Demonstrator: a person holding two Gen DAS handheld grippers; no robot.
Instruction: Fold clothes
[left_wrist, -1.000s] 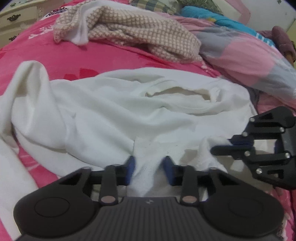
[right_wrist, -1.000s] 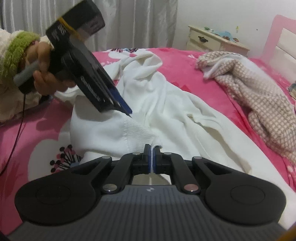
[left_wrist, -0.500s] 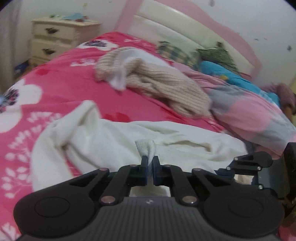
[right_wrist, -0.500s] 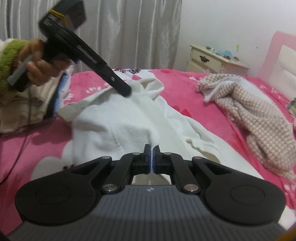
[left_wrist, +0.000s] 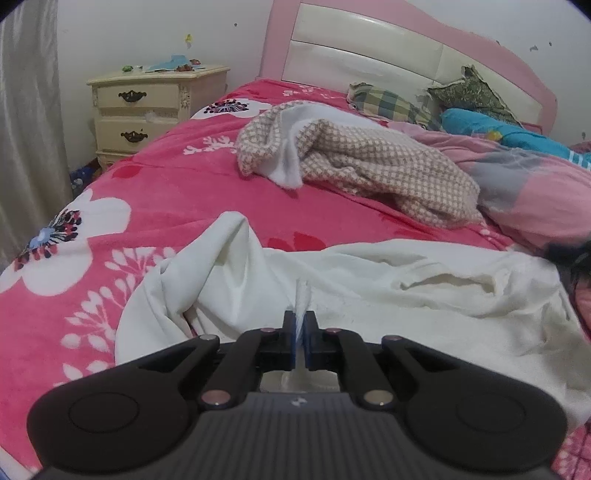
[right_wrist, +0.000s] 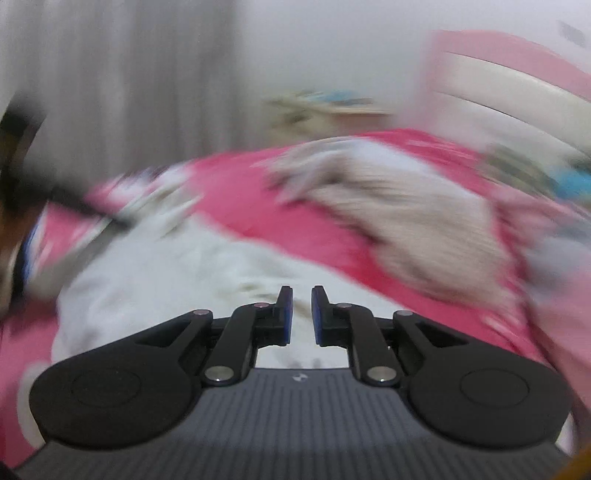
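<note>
Released within the last half second, the white garment is no longer pinched by the right gripper, whose jaws have just been opening and now stand slightly apart with nothing between them; the cloth lies below and beyond them in a badly blurred right wrist view. On the other side, a thin fold of the same garment is now clamped by the left gripper, its jaws almost fully closed on the hem where a second earlier they stood open around it. The fold is seen standing up from between the blue pads. The garment is spread in loose creases across the near part of the pink floral bed, well apart from the checked brown-and-white garment heaped nearer the headboard. A cream nightstand is visible beside the bed. One corner appears to have been let go while the other is held, so a fresh grip by the right gripper is judged likely to be needed before a fold can be made.
</note>
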